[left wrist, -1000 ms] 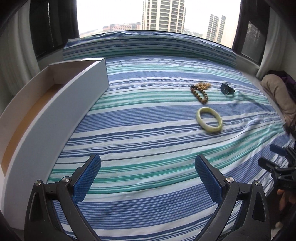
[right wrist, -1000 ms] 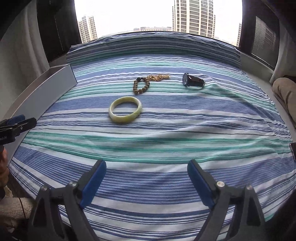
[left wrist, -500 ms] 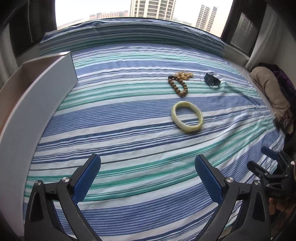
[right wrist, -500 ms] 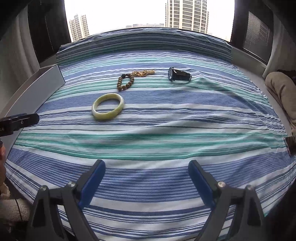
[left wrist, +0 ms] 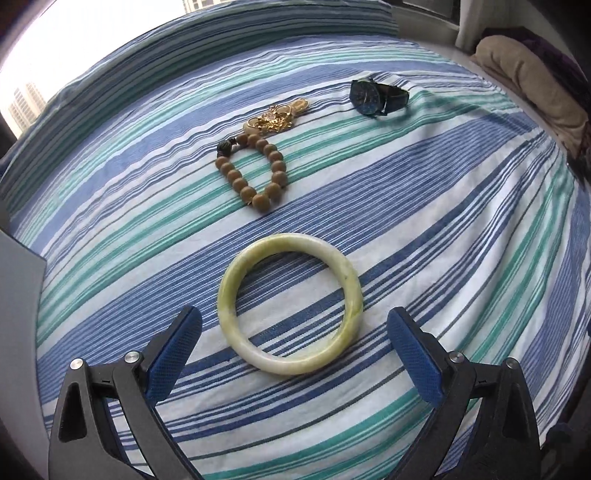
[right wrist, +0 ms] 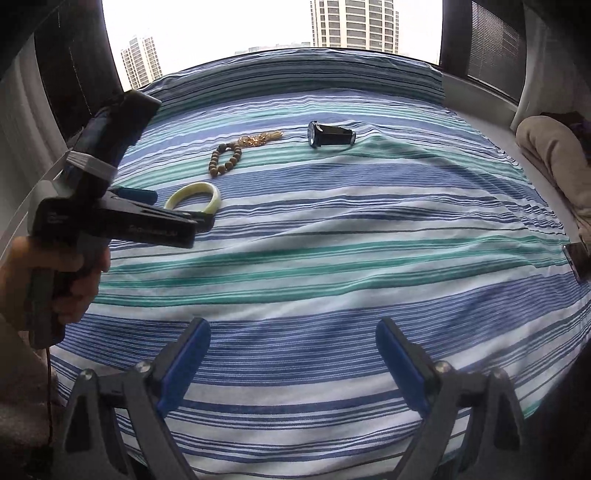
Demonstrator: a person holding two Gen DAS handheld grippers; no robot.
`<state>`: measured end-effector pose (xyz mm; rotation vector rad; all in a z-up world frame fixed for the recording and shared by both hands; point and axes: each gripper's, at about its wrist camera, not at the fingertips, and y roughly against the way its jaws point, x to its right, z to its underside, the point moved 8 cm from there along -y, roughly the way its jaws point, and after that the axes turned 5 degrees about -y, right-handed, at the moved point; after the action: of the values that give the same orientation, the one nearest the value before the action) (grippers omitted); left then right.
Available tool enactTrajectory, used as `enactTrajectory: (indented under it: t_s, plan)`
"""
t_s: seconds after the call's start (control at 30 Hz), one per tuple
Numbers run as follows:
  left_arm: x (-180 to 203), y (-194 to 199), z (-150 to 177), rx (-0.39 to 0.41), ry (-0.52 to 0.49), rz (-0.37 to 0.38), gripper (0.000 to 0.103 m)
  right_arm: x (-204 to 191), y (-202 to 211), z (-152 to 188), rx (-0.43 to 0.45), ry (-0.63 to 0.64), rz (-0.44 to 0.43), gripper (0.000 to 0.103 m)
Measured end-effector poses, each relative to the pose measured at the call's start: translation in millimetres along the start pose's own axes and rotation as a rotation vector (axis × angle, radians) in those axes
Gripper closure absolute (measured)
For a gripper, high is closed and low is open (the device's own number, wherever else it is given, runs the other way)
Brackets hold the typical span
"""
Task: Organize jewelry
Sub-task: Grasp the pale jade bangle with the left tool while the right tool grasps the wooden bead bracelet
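Between the closing, still-wide left gripper [left wrist: 293, 345] lies the pale green jade bangle [left wrist: 290, 302], untouched; hard, smooth stone may squirt free if pinched off-centre. Beside it, the right gripper [right wrist: 293, 360] gapes empty.

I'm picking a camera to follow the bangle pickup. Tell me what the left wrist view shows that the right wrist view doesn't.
Only the left wrist view shows the whole jade bangle flat between the closing left gripper's fingers, untouched, plus a grey box edge.

Only the right wrist view shows the hand holding that gripper, the open right gripper and the window towers.

Both show the bead bracelet, gold chain, watch and striped bedsheet.
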<state>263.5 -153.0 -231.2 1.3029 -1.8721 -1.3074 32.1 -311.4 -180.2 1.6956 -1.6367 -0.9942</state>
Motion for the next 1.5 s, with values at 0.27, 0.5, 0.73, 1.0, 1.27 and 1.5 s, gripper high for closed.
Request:
enactTrajectory:
  t_s: [0.27, 0.5, 0.73, 1.0, 1.27, 1.5]
  plan:
    - [-12.0, 9.0, 10.0, 0.042, 0.075, 0.064, 0.022, 6.4, 0.6, -4.6, -0.002, -0.016, -0.005, 0.010]
    - [-44.2, 43.4, 43.9, 0.057, 0.149, 0.073, 0.022, -4.3, -1.7, -26.6, -0.027, -0.024, -0.127, 0.010]
    - [-94.0, 67.7, 90.1, 0.067, 0.258, 0.000, 0.022, -28.7, -50.9, -96.3, -0.080, 0.008, -0.201, 0.014]
    - [-134.8, 85.6, 132.3, 0.064, 0.375, -0.038, 0.022, -71.4, -146.0, -187.6, -0.105, 0.017, -0.222, 0.067]
    - [-148.7, 88.5, 152.0, 0.057, 0.415, -0.051, 0.022, -108.7, -204.1, -205.3, -0.158, 0.126, -0.167, 0.072]
    - [-146.7, 86.1, 152.9, 0.056, 0.415, -0.040, 0.022, -116.1, -204.9, -201.9, -0.133, 0.175, -0.138, 0.091]
